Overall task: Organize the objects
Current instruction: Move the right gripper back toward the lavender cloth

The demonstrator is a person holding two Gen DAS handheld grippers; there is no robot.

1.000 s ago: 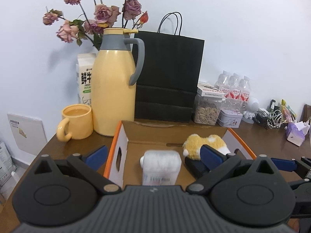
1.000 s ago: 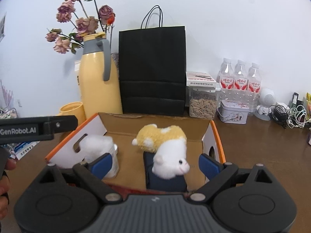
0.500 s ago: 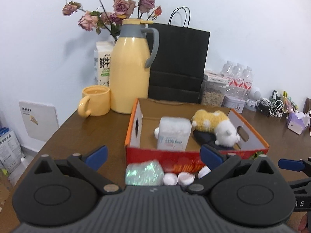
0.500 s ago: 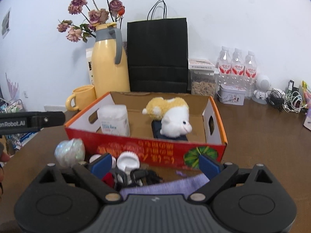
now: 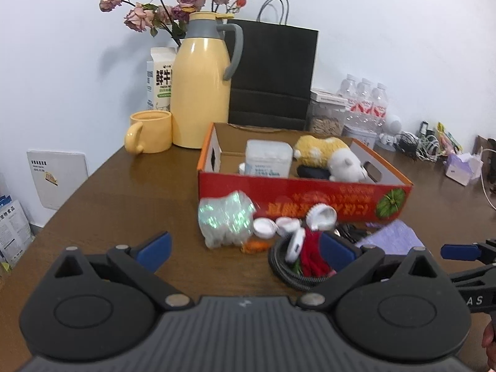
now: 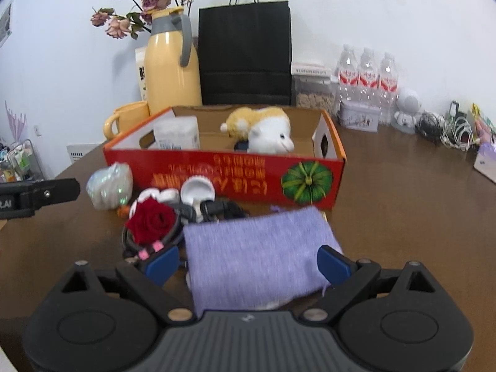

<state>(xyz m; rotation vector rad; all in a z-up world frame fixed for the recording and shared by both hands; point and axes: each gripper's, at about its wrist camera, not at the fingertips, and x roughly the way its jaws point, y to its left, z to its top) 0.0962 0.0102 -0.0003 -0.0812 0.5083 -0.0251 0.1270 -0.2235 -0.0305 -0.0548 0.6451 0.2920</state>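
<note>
A red cardboard box [image 5: 310, 206] [image 6: 223, 178] stands mid-table and holds a plush toy [image 5: 338, 155] [image 6: 266, 128], a white cotton-swab tub [image 5: 268, 158] [image 6: 176, 133] and a dark item. In front of it lie an iridescent bag [image 5: 224, 218] [image 6: 108, 184], white caps [image 5: 322, 215] [image 6: 197, 190], a red rose [image 6: 152, 220] on black cords, and a purple cloth [image 6: 257, 254] [image 5: 390, 241]. My left gripper [image 5: 245, 248] is open, short of the bag. My right gripper [image 6: 248, 262] is open, its fingers either side of the purple cloth's near part.
Behind the box stand a yellow thermos [image 5: 201, 93], a yellow mug [image 5: 148, 131], a milk carton [image 5: 159, 77], dried roses, a black paper bag [image 5: 272, 74], a snack jar [image 6: 313, 88], water bottles [image 6: 367, 77], a tin [image 6: 359, 117]. Cables and a tissue pack [image 5: 463, 169] lie right.
Both grippers have drawn back from over the box toward the table's near side. The small objects in front of the box have come into view. Both stay open.
</note>
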